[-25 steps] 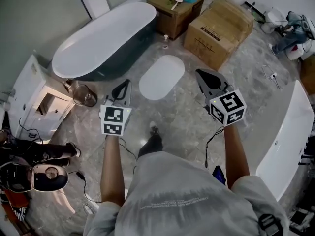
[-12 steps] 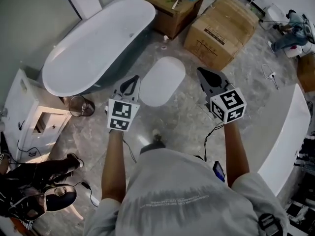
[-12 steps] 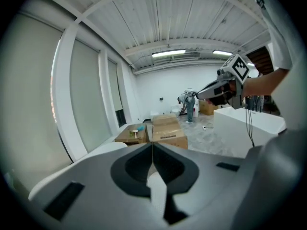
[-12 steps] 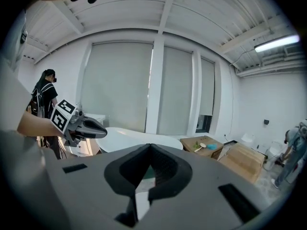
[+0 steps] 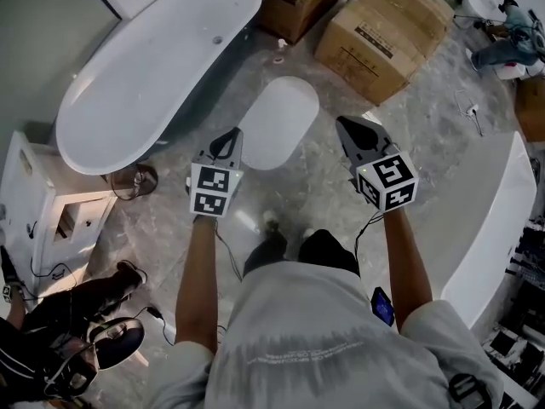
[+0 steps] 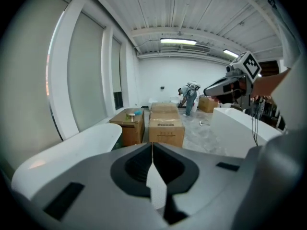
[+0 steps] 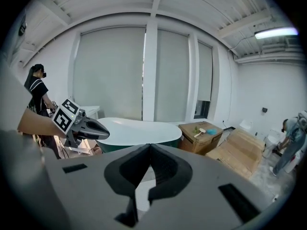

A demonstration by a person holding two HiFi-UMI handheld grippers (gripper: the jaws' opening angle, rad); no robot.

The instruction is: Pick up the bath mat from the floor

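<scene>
So far, your left hand-held gripper (image 5: 227, 140) and right hand-held gripper (image 5: 346, 126) hung closed and empty near the mat (image 5: 278, 122); it lay on the floor (image 5: 317, 187), ungrasped.

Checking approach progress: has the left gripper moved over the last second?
Yes. The left gripper has moved toward the mat. Its tip now appears right beside the mat's left edge, where a clear gap separated them before.

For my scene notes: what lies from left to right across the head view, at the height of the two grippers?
White open cabinet → left gripper → white oval bath mat → right gripper → long white tub-like unit.
</scene>
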